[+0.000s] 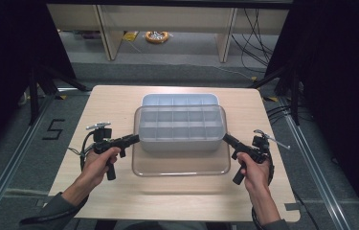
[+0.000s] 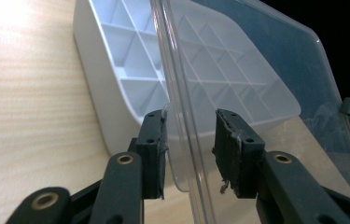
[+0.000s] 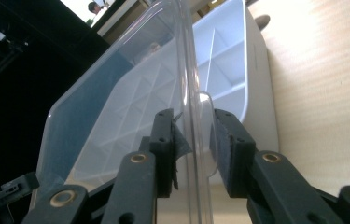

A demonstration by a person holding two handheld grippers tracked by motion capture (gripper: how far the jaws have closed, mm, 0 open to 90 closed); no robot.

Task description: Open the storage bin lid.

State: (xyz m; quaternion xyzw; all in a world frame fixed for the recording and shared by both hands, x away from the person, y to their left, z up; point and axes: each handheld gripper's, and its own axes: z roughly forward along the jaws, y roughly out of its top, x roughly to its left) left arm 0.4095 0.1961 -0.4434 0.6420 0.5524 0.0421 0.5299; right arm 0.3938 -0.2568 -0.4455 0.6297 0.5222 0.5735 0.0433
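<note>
Clear lid point(image 1: 182, 163) edge (tilted) between each hand-held gripper's parted jaws, over tray point(image 1: 180, 100)

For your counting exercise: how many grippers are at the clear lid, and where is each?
2. The left gripper straddles the clear lid's left edge; the right gripper straddles its right edge. The lid hangs over the white divided tray.

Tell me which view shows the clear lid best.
The high view: the whole clear lid shows there, tilted over the white divided tray, a gripper at each end. The left gripper view shows just the lid's edge between open jaws; the right gripper view shows its other end likewise.
</note>
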